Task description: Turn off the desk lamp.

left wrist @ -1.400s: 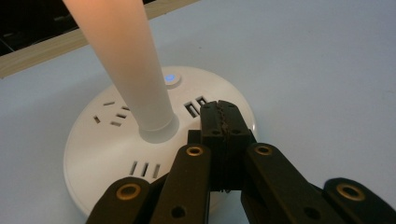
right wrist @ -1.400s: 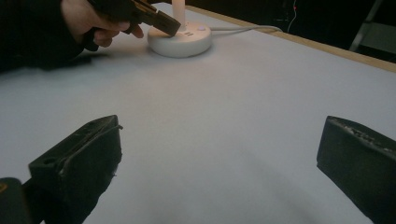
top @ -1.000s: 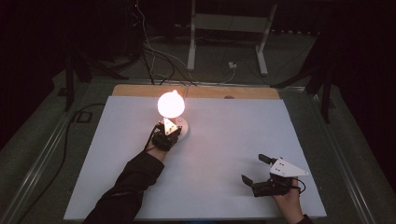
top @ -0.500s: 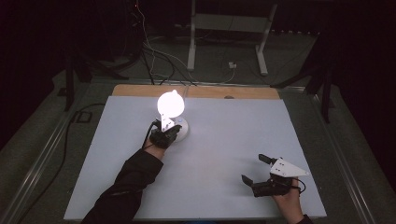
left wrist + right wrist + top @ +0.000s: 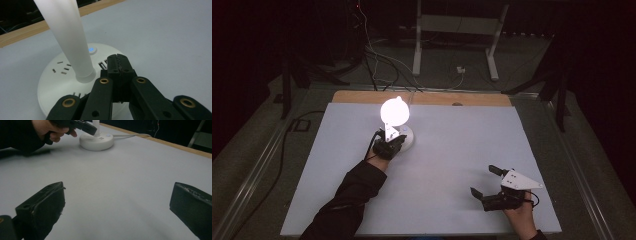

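We see a dark room lit chiefly by the glowing lamp (image 5: pixel 394 112), overexposed to white glare, its light fading across the table (image 5: pixel 462 150), near jaws blurred.

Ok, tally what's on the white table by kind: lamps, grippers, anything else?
Lit desk lamp with round white base: 1
Handheld grippers: 2, the left gripper shut over the lamp base, the right gripper open
Total: 3
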Tool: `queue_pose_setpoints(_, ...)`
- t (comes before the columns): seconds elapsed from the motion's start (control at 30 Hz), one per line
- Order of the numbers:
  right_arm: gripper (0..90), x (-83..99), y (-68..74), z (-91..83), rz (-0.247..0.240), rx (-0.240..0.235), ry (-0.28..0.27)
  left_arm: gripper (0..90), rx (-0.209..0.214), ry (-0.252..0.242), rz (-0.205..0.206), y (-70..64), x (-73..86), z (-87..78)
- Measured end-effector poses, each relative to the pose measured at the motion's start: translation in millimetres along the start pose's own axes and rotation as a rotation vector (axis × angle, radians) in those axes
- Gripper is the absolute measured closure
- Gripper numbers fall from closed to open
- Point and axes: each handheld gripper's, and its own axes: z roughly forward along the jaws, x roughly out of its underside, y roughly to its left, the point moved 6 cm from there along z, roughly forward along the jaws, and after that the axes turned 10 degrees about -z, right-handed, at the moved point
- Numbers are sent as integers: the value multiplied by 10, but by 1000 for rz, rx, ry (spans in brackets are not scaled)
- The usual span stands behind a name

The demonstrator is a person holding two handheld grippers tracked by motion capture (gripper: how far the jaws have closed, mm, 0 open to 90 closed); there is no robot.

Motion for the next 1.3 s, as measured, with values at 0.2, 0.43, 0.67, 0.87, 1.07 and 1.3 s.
queue_pose_setpoints(0.2, 0, 0, 2, 0, 0, -1, 0, 900, 0, 11, 3, 0, 35, 27)
queue_pose_setpoints(0.43, 0, -2, 0, -3, 2, 1, -1, 900, -8, 21, 9, 12, 81, 58)
queue_pose_setpoints(0.67, 0, -1, -3, -7, 2, 1, -2, 900, -14, 7, 33, -3, 105, 65)
queue_pose_setpoints(0.87, 0, -3, 0, -8, 2, 2, -2, 900, -22, 9, 42, -12, 99, 82)
queue_pose_setpoints(1.07, 0, 0, -5, -5, 2, 1, -2, 900, 10, -6, 9, -16, 10, -6)
queue_pose_setpoints(1.3, 0, -1, -2, -4, 2, 1, -2, 900, 89, -7, -19, -76, -102, -129)
